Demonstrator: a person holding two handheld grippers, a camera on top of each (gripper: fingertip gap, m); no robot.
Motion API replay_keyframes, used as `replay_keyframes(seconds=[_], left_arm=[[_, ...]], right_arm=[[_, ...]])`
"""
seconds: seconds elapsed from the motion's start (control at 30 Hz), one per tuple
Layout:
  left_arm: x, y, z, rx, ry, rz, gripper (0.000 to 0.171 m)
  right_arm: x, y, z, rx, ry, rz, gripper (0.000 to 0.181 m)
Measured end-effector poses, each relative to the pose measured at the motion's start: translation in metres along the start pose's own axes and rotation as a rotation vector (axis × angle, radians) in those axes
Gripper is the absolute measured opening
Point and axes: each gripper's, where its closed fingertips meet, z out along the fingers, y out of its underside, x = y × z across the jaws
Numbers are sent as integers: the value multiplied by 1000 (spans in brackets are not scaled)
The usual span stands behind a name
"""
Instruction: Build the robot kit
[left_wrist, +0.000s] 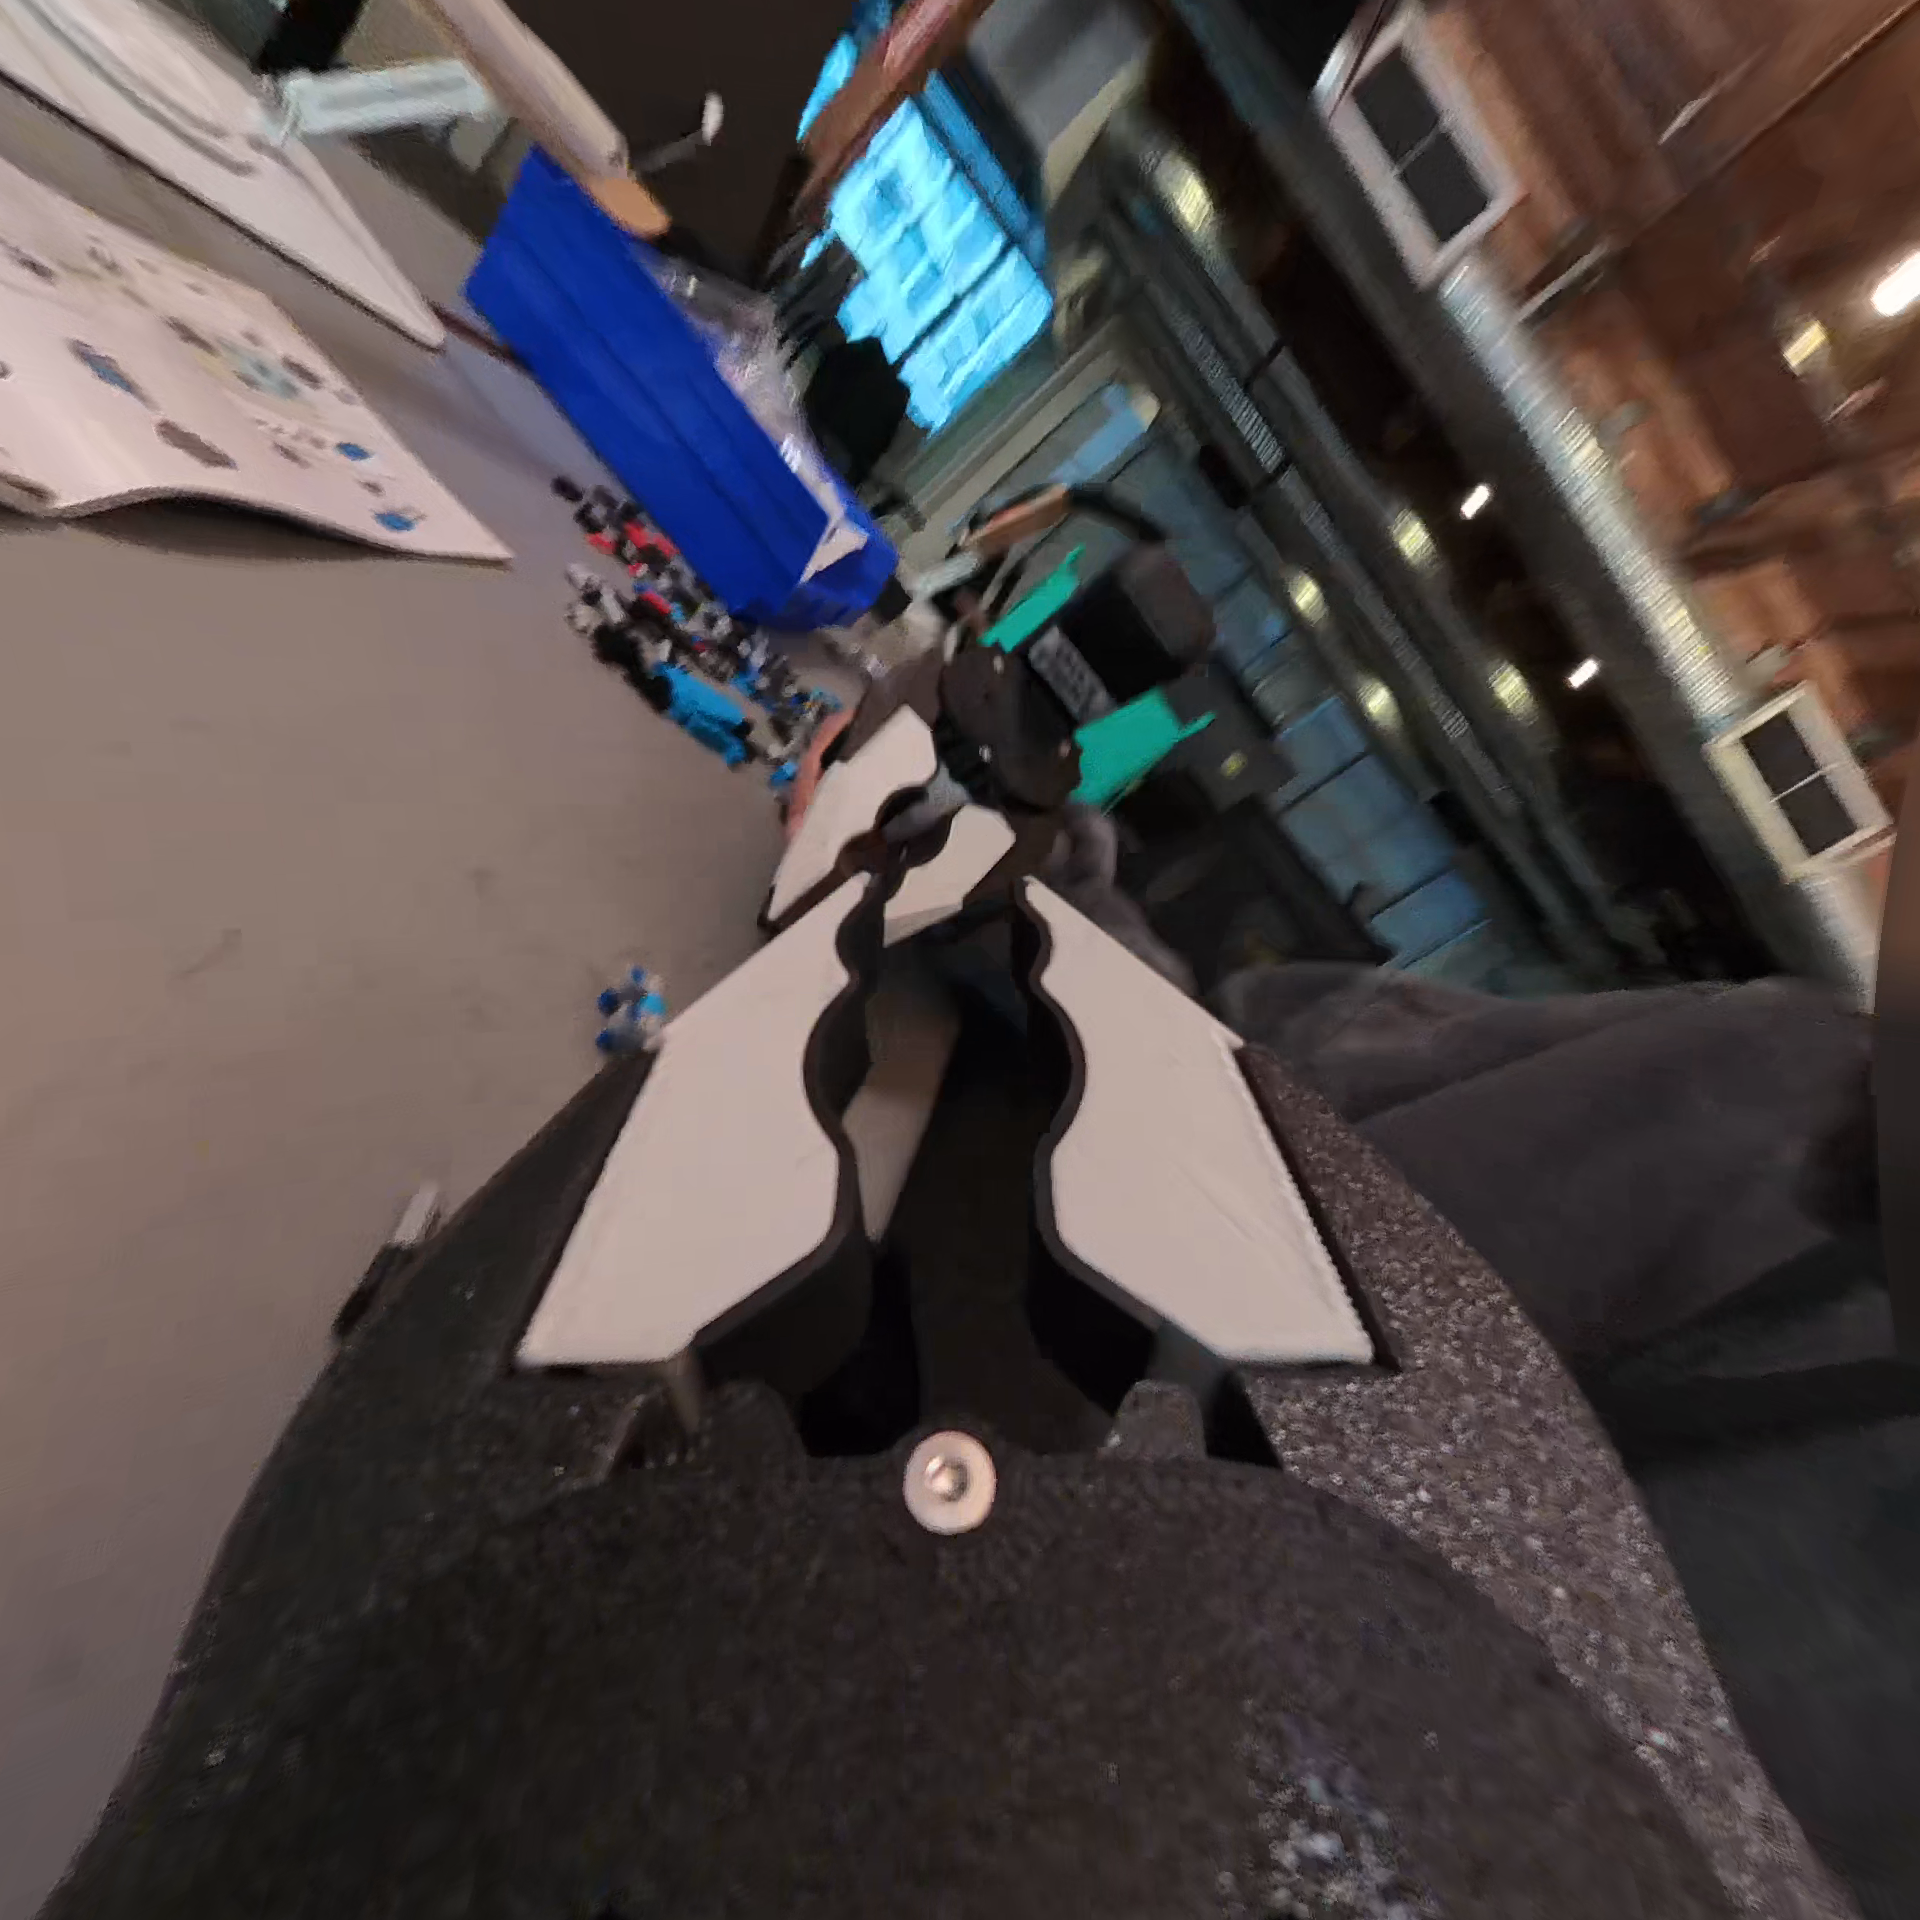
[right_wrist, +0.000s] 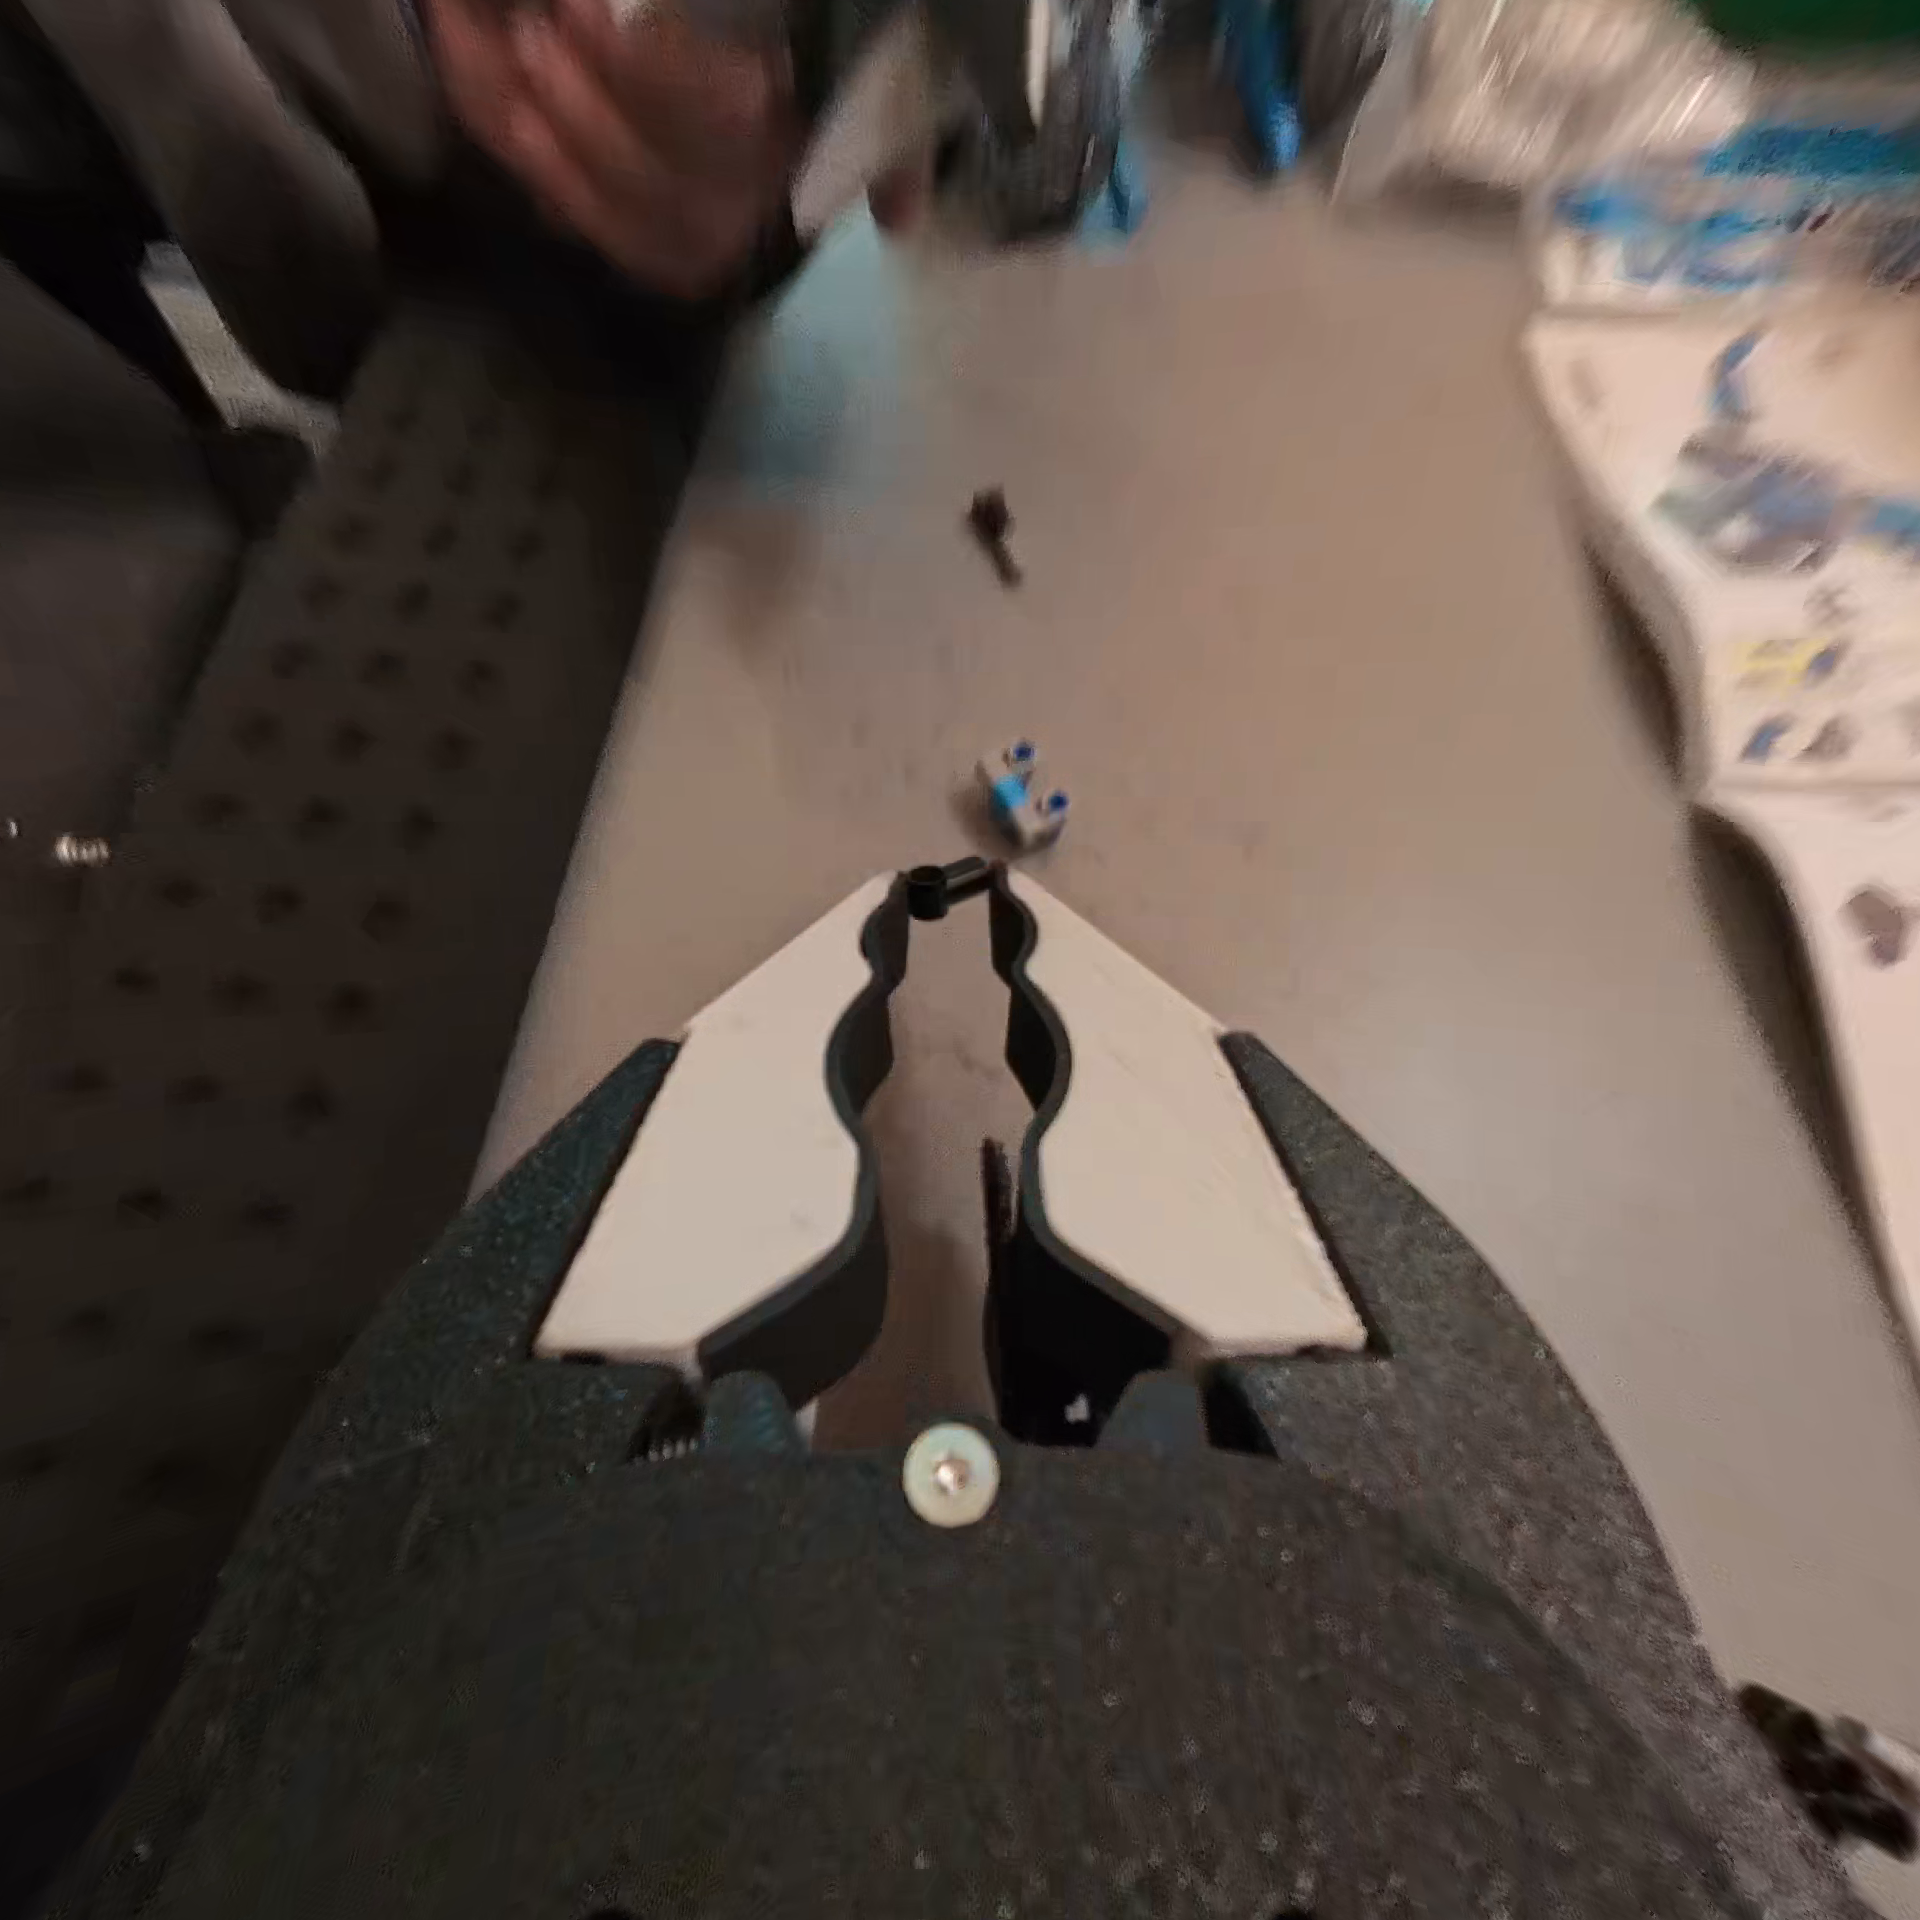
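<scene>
The right gripper (right_wrist: 948, 891) pinches a small black connector piece (right_wrist: 940, 890) crosswise at its fingertips, low over the grey worktop (right_wrist: 1299, 727). Just beyond that piece lies a white-and-blue brick (right_wrist: 1023, 795), farther on a dark pin (right_wrist: 992, 530). The left gripper (left_wrist: 940, 904), jaws slightly parted and empty, is raised beside the right gripper.

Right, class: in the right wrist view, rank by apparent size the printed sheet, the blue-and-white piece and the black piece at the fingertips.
1. printed sheet
2. blue-and-white piece
3. black piece, though it looks close in size to the second and sits nearer the camera, so this order is unsure.
</scene>
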Motion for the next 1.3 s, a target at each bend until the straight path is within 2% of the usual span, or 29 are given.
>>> replay_keyframes(seconds=[0.07,0.13,0.2,0.27,0.33,0.4,0.5,0.67,0.77,0.93,1.07,1.17,1.3], left_arm=[[-12,19,-7,-154,-127,89,23],[-43,35,-22,-319,-367,256,25],[-73,42,-40,-461,-586,465,26],[-90,44,-50,-549,-708,614,27],[-93,54,-49,-614,-684,632,27],[-92,57,-46,-617,-637,603,27],[-95,54,-45,-623,-606,588,27],[-99,63,-49,-684,-565,584,27],[-100,68,-46,-711,-540,640,27],[-104,65,-42,-699,-516,679,8],[-93,77,-21,-720,-399,683,7],[-89,83,-11,-749,-379,712,6],[-89,83,4,-697,-390,691,7]], right_arm=[[-3,13,10,-57,-34,10,15],[-5,18,16,-73,-40,3,15],[0,27,19,-118,-13,-16,15],[5,34,21,-146,10,-31,16],[9,33,21,-140,16,-24,16],[9,33,21,-133,3,-17,15],[14,30,20,-118,29,-11,25],[17,-11,26,52,34,-98,37],[13,-3,39,-26,-42,-98,41],[16,6,49,-70,-82,-99,24],[18,9,53,-102,-63,-104,13],[19,12,52,-107,-99,-9,12],[18,10,47,-84,-176,161,12]])
